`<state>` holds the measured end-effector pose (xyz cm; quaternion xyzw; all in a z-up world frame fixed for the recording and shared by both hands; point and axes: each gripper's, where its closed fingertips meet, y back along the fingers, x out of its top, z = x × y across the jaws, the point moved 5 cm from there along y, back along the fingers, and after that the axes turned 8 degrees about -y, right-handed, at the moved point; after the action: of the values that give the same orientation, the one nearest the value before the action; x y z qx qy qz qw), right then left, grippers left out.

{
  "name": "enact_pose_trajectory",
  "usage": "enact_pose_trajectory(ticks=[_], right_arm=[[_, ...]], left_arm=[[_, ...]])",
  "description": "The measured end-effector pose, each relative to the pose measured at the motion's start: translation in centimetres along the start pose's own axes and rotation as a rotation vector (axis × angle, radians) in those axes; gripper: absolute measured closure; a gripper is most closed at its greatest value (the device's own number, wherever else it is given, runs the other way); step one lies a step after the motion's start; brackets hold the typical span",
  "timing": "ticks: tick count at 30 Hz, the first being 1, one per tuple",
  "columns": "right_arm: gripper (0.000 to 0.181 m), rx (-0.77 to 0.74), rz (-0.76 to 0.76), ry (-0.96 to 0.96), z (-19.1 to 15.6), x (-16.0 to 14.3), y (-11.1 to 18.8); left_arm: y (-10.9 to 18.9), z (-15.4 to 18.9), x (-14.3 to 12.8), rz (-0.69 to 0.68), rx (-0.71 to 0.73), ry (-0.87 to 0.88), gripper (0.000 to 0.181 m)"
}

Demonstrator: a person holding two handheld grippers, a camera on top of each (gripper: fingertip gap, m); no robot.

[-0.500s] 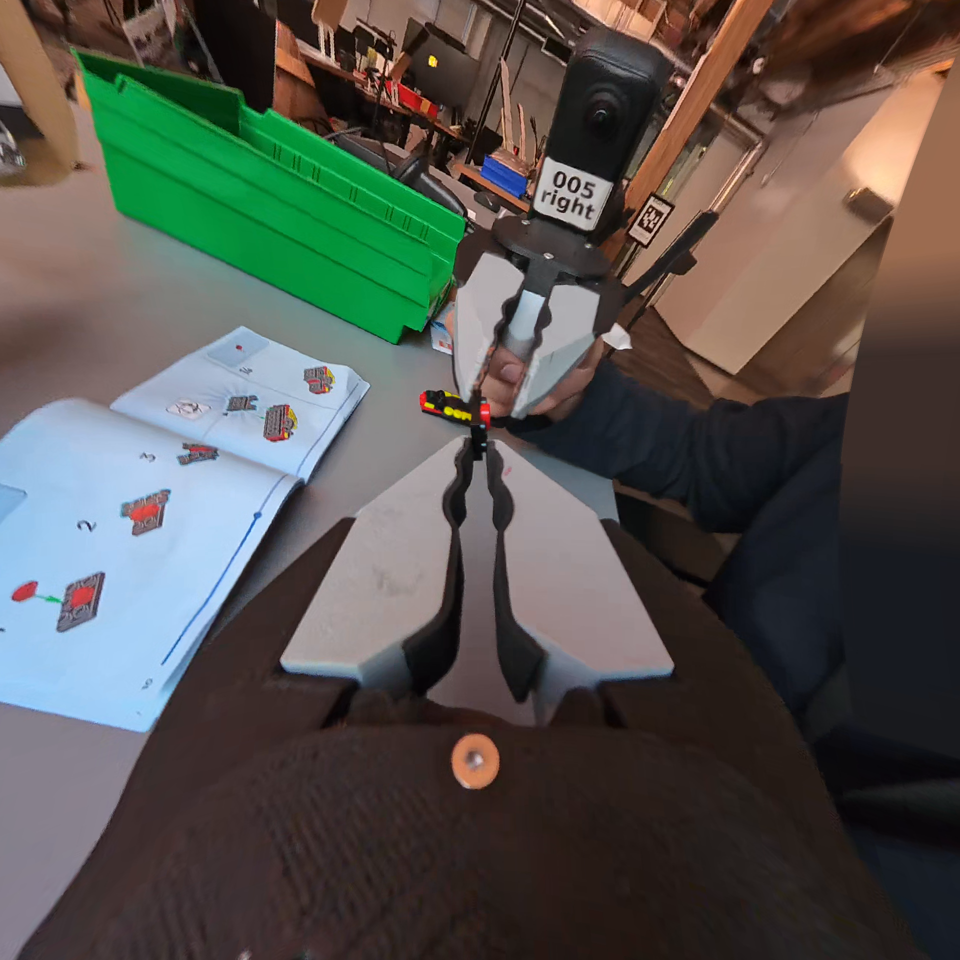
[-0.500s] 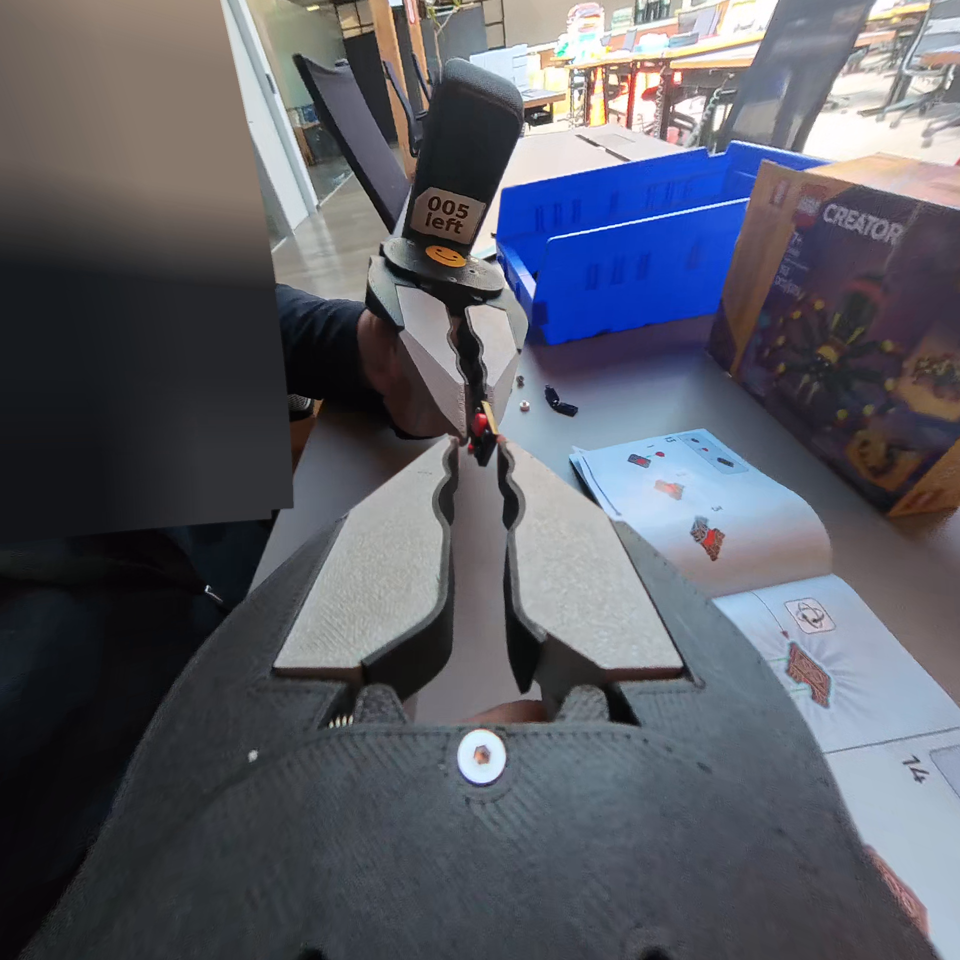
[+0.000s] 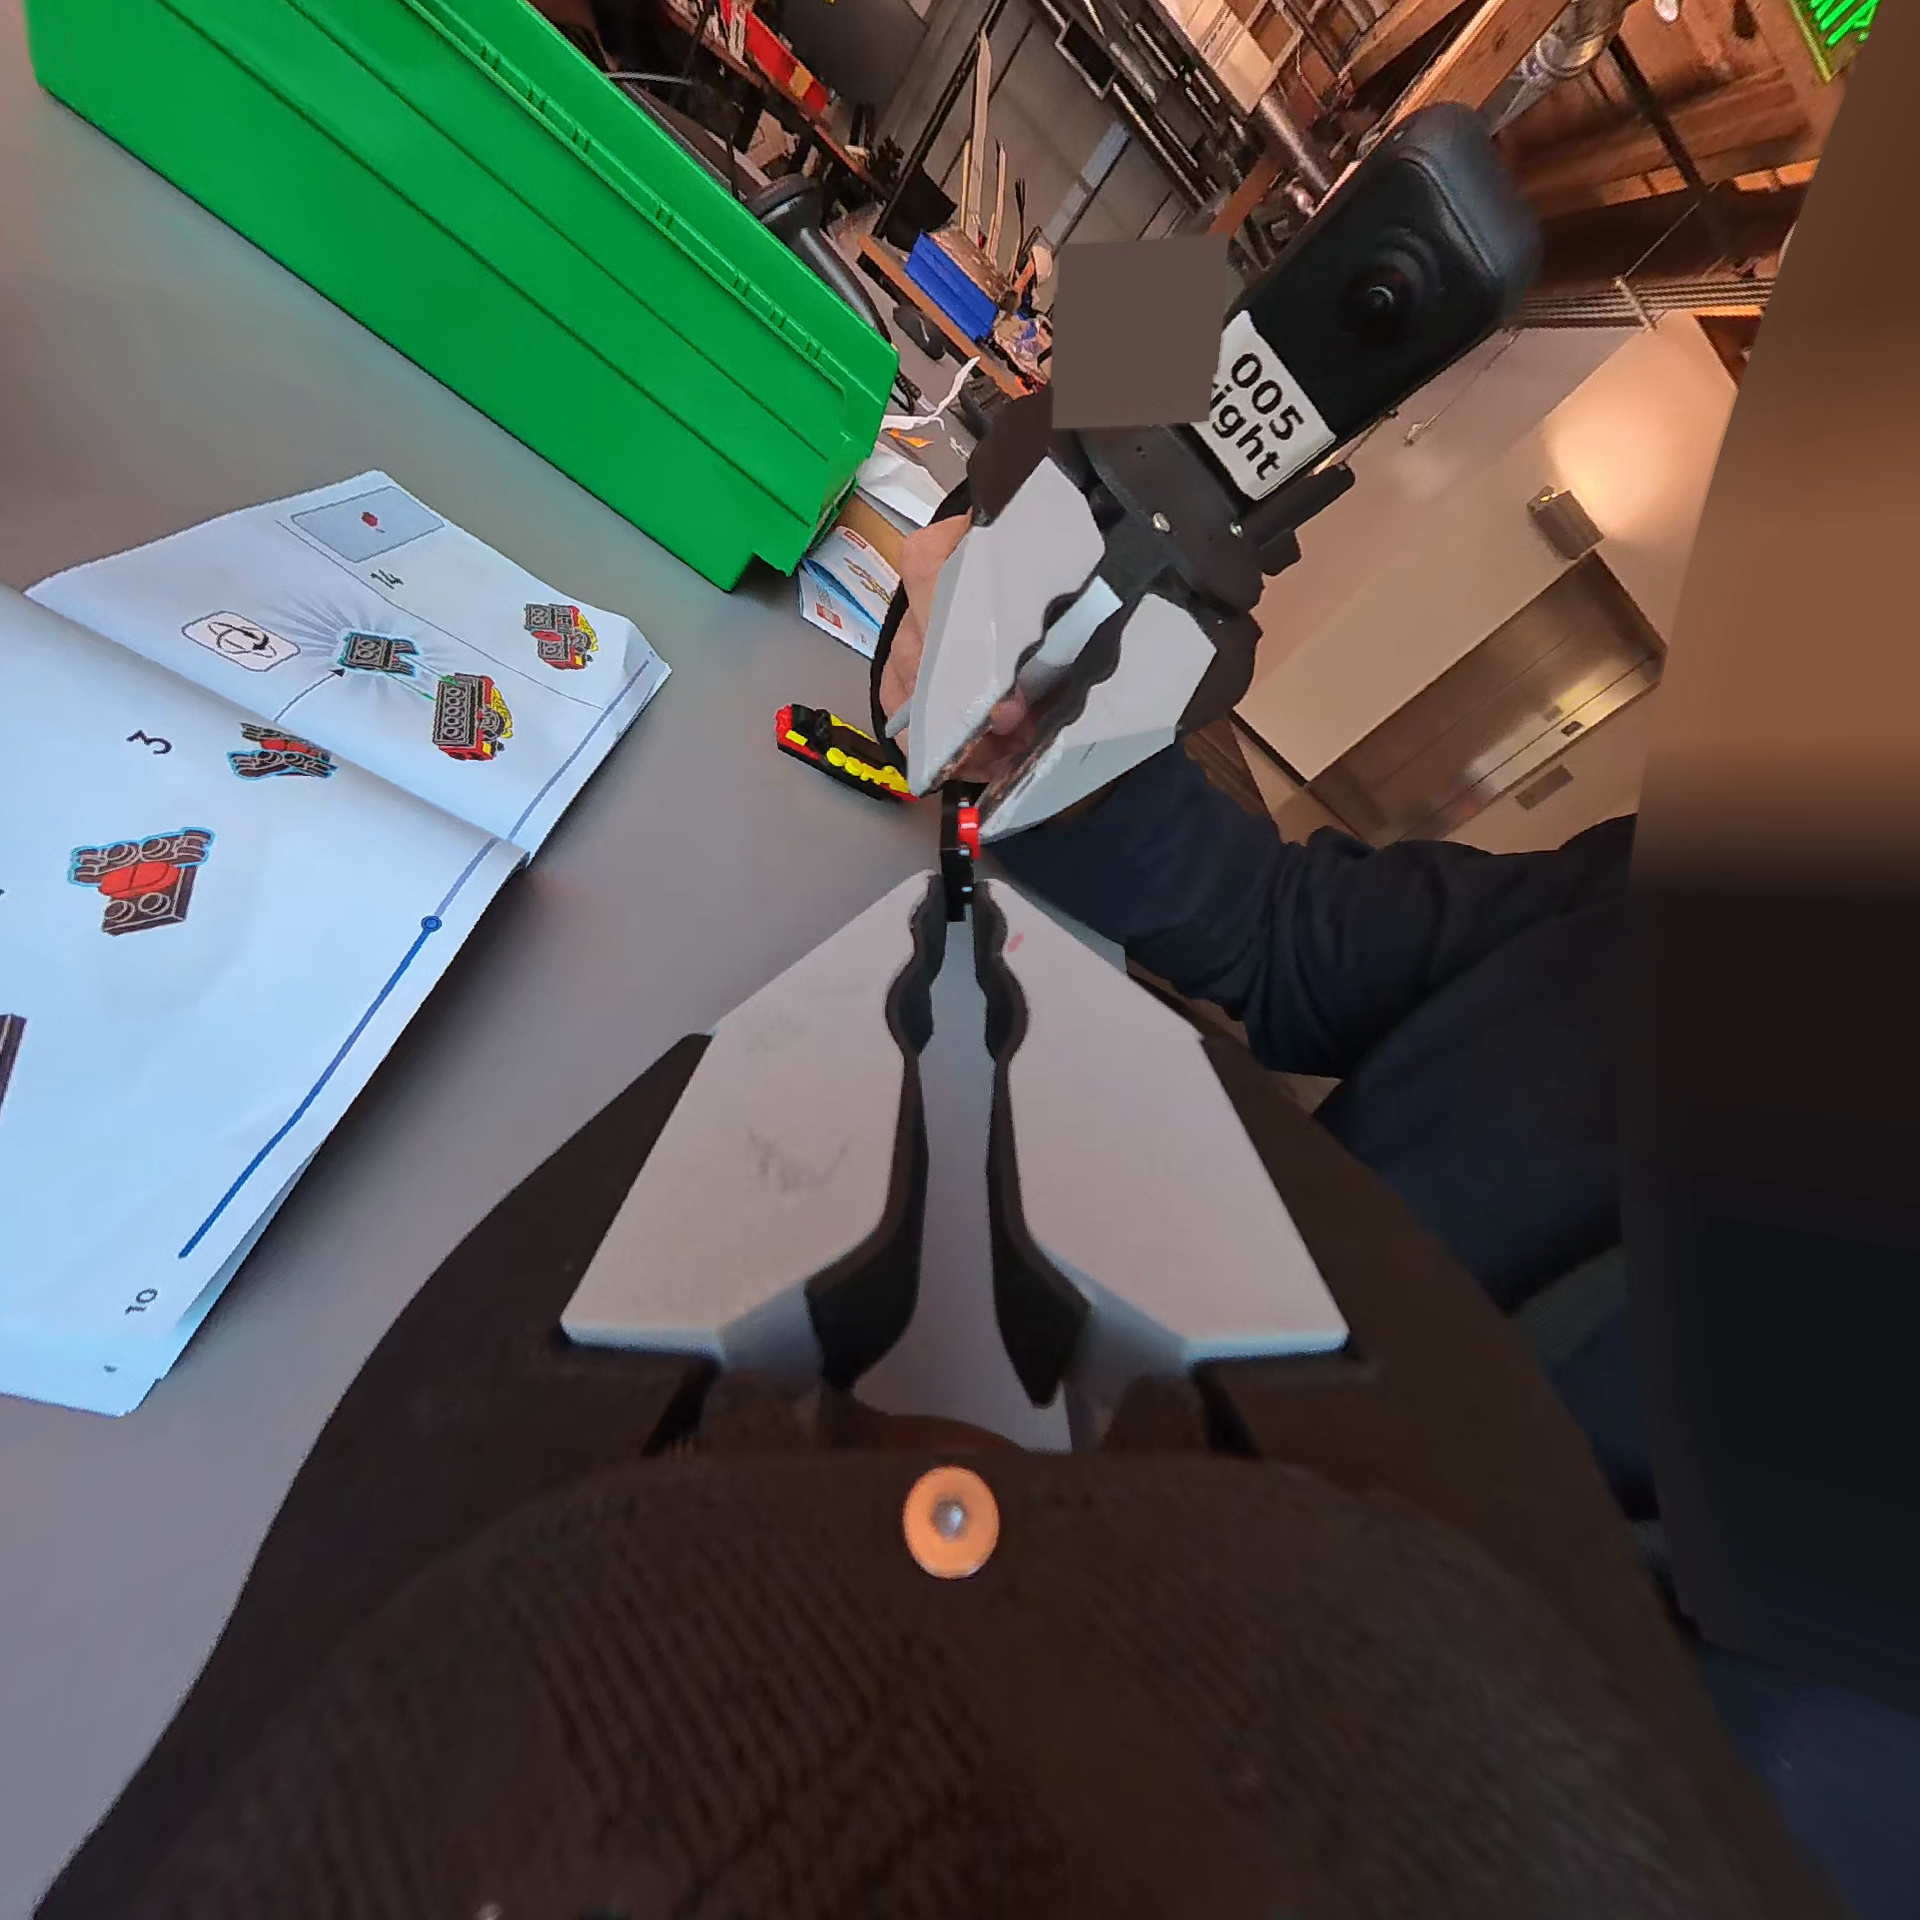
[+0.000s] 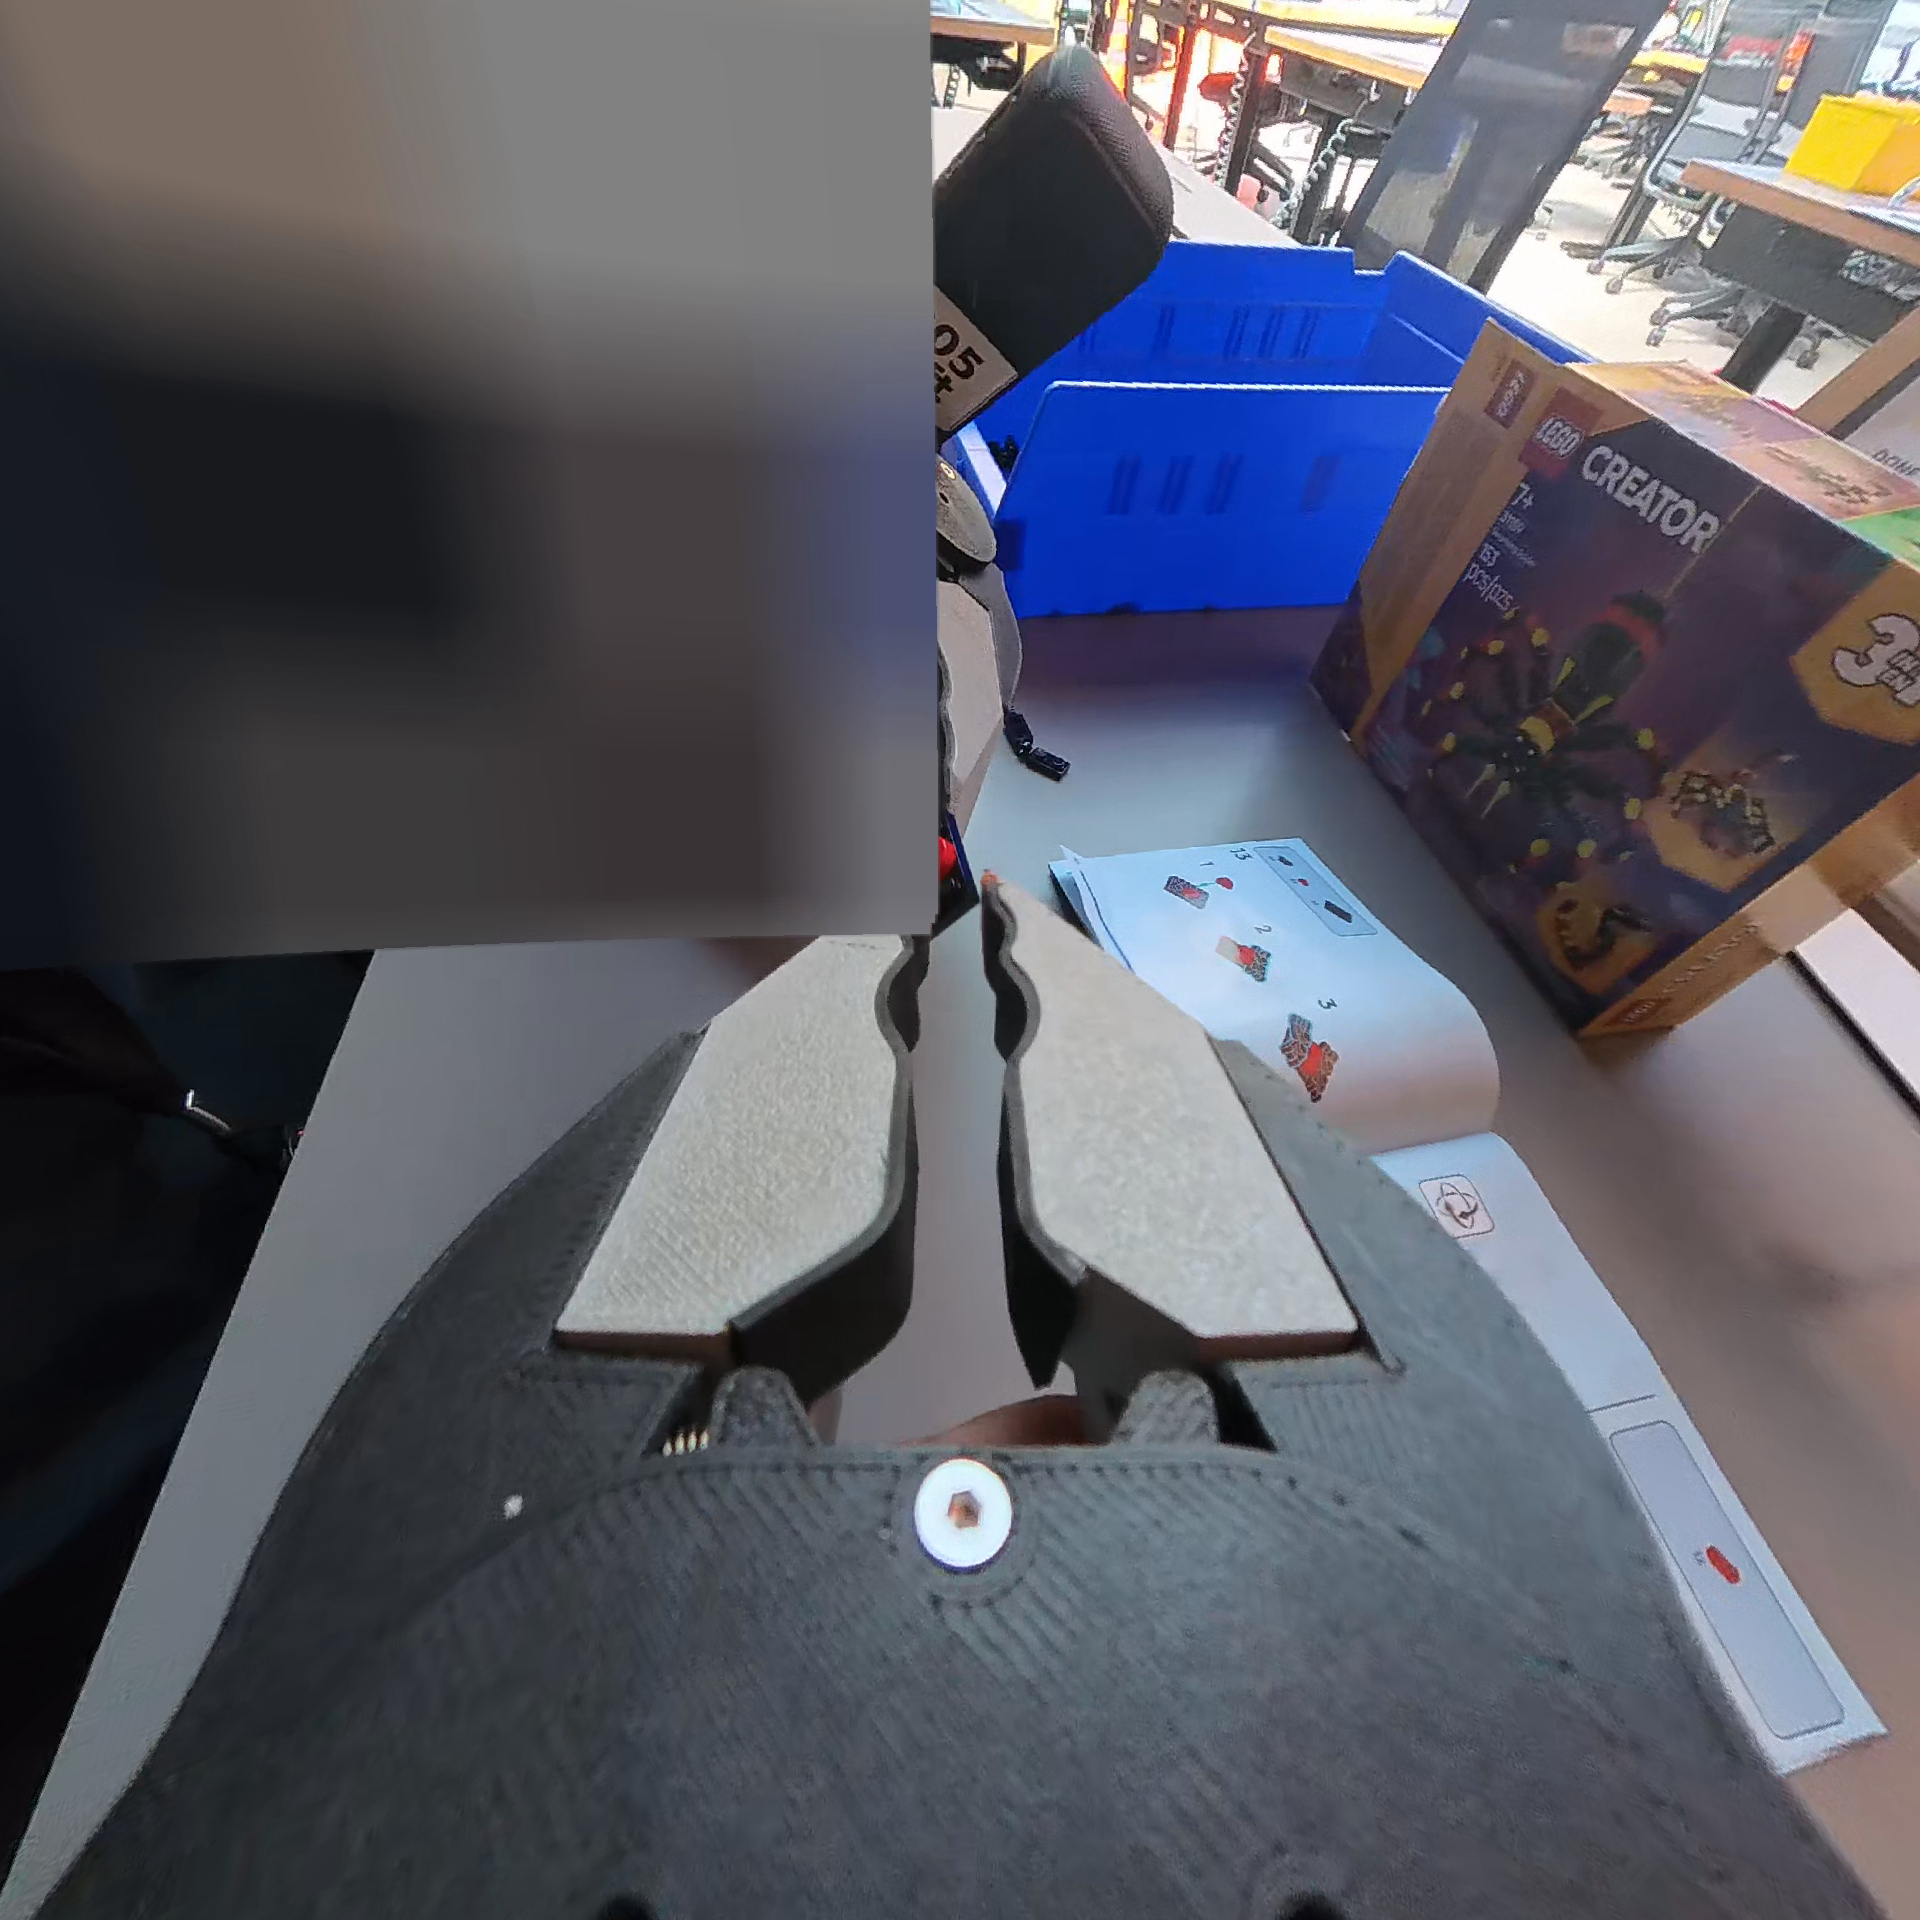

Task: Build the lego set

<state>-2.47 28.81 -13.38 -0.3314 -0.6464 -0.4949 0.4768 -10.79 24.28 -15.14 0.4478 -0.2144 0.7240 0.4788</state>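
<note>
Mid-frame, the left gripper (image 3: 958, 902) pinched a small black-and-red lego piece (image 3: 960, 844) upright, so the right gripper (image 3: 961, 784), tips narrowly parted, could press onto its red top.

On my grey desk (image 3: 260, 395), the open paper instruction booklet (image 3: 208, 935) lies before the long green plastic bin (image 3: 468, 239); the small black-yellow-red brick assembly (image 3: 836, 750) sits right of the booklet.
</note>
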Motion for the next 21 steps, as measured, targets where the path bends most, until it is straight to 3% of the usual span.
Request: enact_pose_trajectory(ticks=[21], right_arm=[[0.174, -0.077, -0.015, -0.001, 0.42, -0.57, -0.72]], left_arm=[[0.03, -0.80, -0.13, -0.007, 0.059, -0.004, 0.179]])
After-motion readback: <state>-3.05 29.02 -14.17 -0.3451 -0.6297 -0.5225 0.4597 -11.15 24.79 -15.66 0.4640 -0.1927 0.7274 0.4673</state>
